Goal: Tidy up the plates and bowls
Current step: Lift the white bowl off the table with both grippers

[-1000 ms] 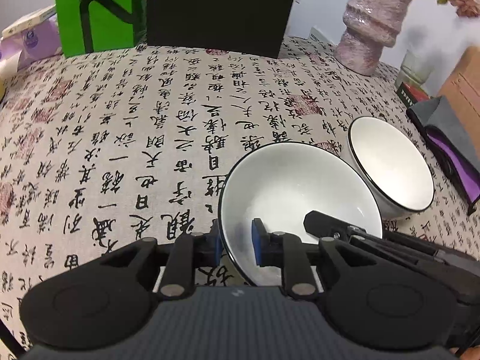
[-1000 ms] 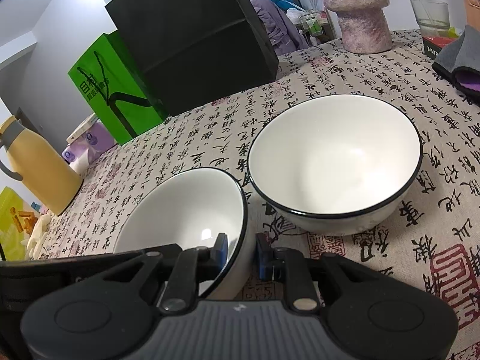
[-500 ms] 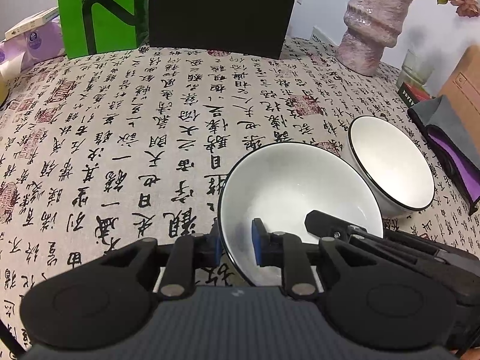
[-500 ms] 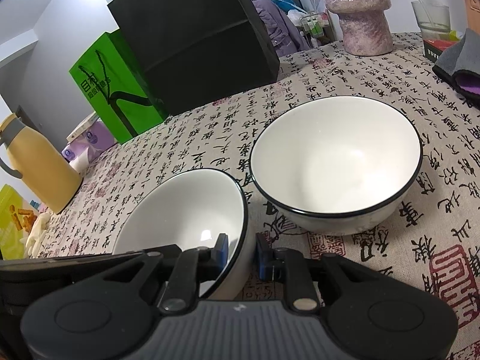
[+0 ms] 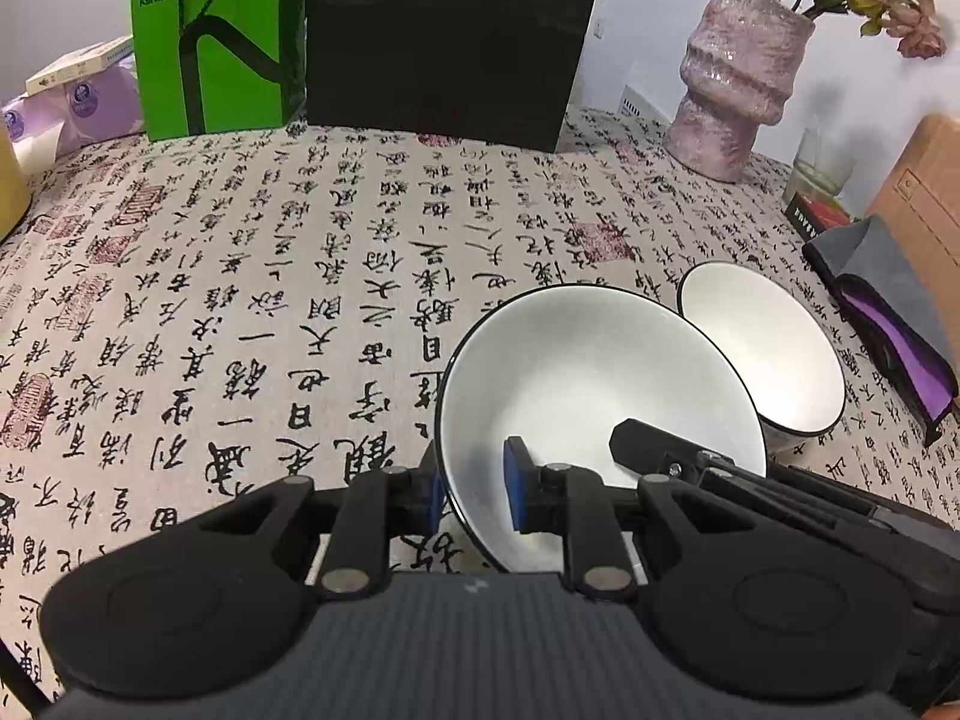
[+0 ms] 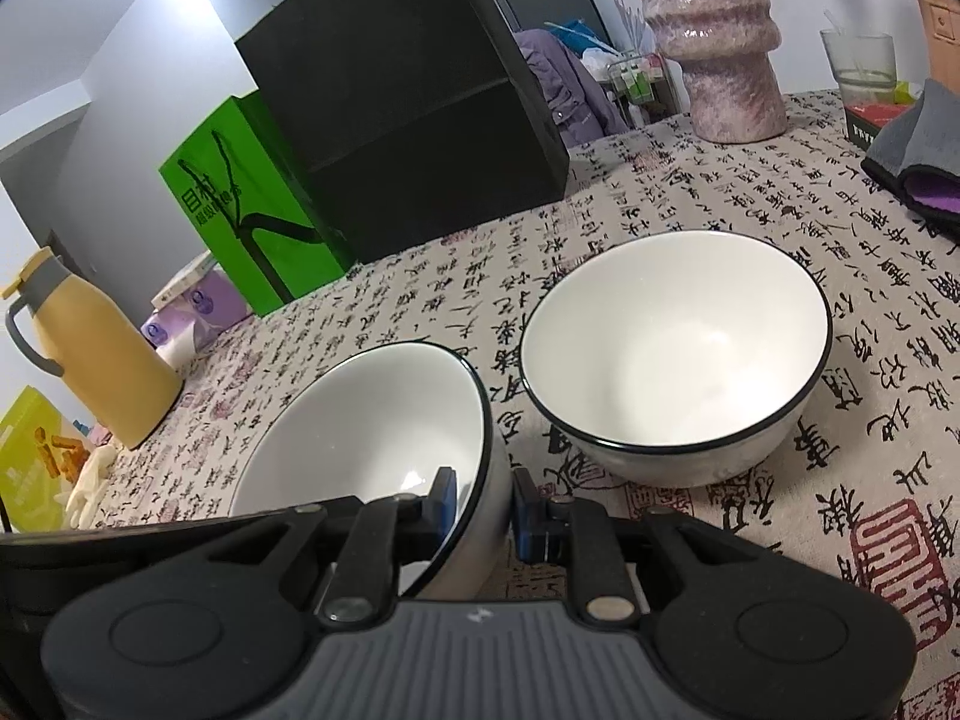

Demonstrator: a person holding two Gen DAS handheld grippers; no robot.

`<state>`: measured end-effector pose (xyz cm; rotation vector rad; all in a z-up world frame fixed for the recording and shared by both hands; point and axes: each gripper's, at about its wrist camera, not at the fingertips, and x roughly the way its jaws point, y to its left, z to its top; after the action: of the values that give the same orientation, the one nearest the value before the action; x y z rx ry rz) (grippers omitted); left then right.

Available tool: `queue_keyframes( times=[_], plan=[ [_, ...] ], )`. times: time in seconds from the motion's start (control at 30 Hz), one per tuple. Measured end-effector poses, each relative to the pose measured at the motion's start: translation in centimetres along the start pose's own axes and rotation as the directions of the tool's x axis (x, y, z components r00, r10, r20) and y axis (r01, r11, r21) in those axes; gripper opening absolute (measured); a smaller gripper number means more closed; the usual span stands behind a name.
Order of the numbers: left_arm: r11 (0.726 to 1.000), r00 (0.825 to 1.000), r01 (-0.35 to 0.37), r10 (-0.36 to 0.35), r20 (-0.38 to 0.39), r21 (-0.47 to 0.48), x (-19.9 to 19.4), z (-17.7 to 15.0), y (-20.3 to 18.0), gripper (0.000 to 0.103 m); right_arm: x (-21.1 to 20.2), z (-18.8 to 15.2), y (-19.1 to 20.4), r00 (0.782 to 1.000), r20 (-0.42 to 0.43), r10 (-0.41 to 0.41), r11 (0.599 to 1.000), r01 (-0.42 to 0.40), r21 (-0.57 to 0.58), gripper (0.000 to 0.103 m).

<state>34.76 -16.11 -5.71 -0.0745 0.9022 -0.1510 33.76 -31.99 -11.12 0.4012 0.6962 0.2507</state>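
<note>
**Inspector A:** Near bowl (image 5: 588, 384): white, black rim, tipped toward the cameras, low on the tabletop (image 5: 270, 276). Whether its base rests on the cloth or rides just clear, I cannot tell. Both tools are on it. The left gripper (image 5: 474, 495) has its jaws narrow, pinched on the left part of the rim, one blue pad inside and one outside. The right gripper (image 6: 483, 504) is closed the same way on the right part of the rim.

**Inspector B:** The second bowl?

**Inspector A:** Far bowl (image 6: 678, 354): same make, upright on the cloth, just beyond and to the right of the held one. The rims are close; I cannot confirm contact.

**Inspector B:** Step in hand?

**Inspector A:** My judgement: a two-handed carry of the near bowl, ahead of nesting it into the far bowl. No plates are in view.

**Inspector B:** Requirements for the next move?

**Inspector A:** Lift both sides evenly, level the bowl, clear the far bowl's rim, centre over it, then lower before either grip is released. An uneven lift would tip the bowl further or knock the two rims together.

**Inspector B:** Surroundings?

**Inspector A:** Black box (image 5: 444, 42) and green bag (image 5: 210, 42) at the far edge, pink vase (image 5: 738, 96) far right. All well apart from the bowls.
</note>
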Motion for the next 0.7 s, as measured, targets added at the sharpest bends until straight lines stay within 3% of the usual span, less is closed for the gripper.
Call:
queue_keyframes(
  times=[0.3, 0.7],
  plan=[
    [1.0, 0.998, -0.004, 0.004, 0.069, -0.001, -2.5, 0.0, 0.3, 0.02, -1.8, 0.1, 1.6, 0.998, 0.059, 0.013, 0.999, -0.01, -0.043, 0.018],
    [1.0, 0.994, -0.012, 0.014, 0.104, -0.019, -5.2, -0.8, 1.5, 0.02, -3.3, -0.5, 3.9, 0.997, 0.077, 0.025, 0.998, -0.021, -0.059, 0.018]
  ],
)
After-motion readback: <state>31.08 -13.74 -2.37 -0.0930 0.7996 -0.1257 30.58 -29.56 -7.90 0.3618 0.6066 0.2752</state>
